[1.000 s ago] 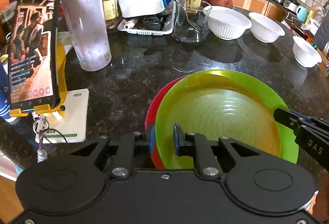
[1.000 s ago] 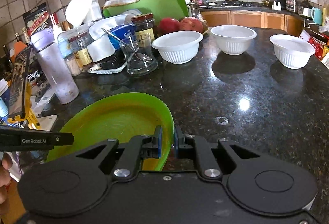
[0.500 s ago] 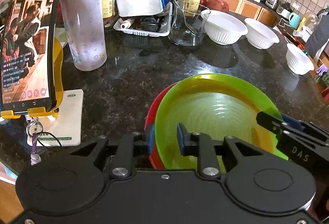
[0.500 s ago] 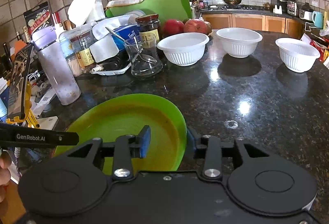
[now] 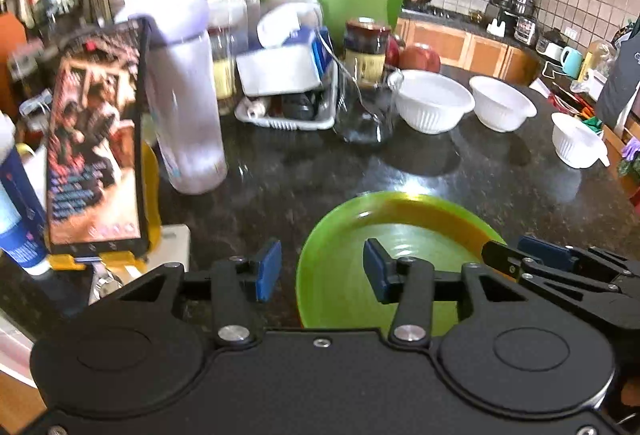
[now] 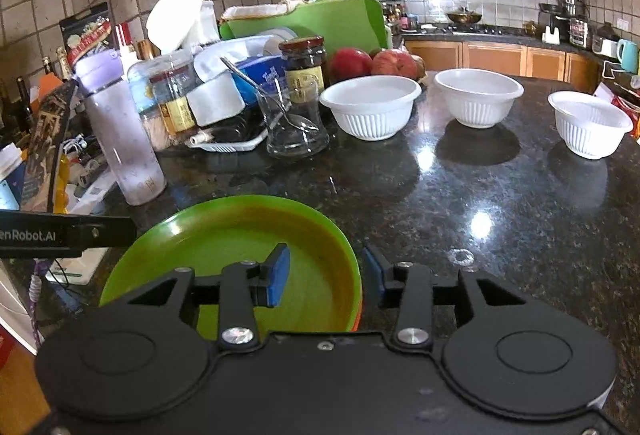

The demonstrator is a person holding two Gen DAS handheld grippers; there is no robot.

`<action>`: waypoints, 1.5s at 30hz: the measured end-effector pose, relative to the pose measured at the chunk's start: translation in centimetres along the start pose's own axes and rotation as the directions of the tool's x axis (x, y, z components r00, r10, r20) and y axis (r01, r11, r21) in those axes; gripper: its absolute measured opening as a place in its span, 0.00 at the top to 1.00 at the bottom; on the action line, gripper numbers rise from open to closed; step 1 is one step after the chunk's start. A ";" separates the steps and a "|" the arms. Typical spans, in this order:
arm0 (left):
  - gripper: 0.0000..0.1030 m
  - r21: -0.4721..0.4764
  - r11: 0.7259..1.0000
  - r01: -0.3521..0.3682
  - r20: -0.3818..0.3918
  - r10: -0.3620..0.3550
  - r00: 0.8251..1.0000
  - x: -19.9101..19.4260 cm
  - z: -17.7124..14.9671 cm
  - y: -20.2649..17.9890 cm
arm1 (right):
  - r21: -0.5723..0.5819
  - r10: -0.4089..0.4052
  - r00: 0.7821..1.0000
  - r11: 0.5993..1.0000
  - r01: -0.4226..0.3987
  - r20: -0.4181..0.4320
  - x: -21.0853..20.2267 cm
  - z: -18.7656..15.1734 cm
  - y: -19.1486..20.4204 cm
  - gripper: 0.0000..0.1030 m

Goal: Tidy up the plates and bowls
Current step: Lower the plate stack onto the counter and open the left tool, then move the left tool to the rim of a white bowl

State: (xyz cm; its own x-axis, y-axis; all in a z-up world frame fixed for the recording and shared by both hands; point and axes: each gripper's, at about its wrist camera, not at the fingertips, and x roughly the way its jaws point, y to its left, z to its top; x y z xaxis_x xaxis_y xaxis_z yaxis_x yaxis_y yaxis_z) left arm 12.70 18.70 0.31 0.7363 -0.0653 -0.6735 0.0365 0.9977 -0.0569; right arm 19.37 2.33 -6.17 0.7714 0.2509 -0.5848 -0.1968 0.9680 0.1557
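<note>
Opening left tool [image 5: 318,271]: its blue pads are spreading apart, the green plate's near-left rim lying between them, neither pad touching it.
Right tool [image 6: 326,275]: parted, pads either side of the plate's near-right rim, a gap visible on the inner side; nothing gripped.
Green plate [image 6: 224,235]: flat on the dark counter [image 6: 500,203], close in front of both tools; an orange-red edge peeks out beneath its right rim.
White bowls: three stand apart in a row at the far side, the left bowl [image 6: 370,107], the middle bowl [image 6: 478,97], the right bowl [image 6: 590,123].
Clutter: a glass jar with a spoon [image 6: 294,123] just left of the bowls; a pale bottle [image 6: 120,131] further left.
</note>
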 end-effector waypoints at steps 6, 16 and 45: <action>0.48 -0.002 1.000 -0.007 0.003 0.007 1.000 0.0 0.1 -0.1 | -0.003 -0.004 1.000 1.000 0.004 0.027 -0.6 0.1 -0.1 0.58; 0.38 0.026 0.999 -0.041 0.057 0.039 0.998 -0.4 -0.1 -1.2 | -0.047 -0.125 0.969 0.989 0.138 0.214 -3.1 -0.3 -0.2 0.49; 0.27 0.214 0.977 -0.012 0.214 -0.035 0.976 0.5 5.0 -15.8 | -0.229 -0.325 0.856 0.870 0.437 0.401 -11.7 3.4 -15.9 0.25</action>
State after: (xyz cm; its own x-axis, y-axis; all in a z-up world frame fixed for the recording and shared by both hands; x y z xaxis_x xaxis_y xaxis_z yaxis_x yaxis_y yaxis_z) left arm 15.86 2.98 4.58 0.8622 -0.0953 -0.4975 0.1716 0.9790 0.1099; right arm 15.50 -16.00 0.90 0.9674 -0.1017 -0.2321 0.0276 0.9527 -0.3025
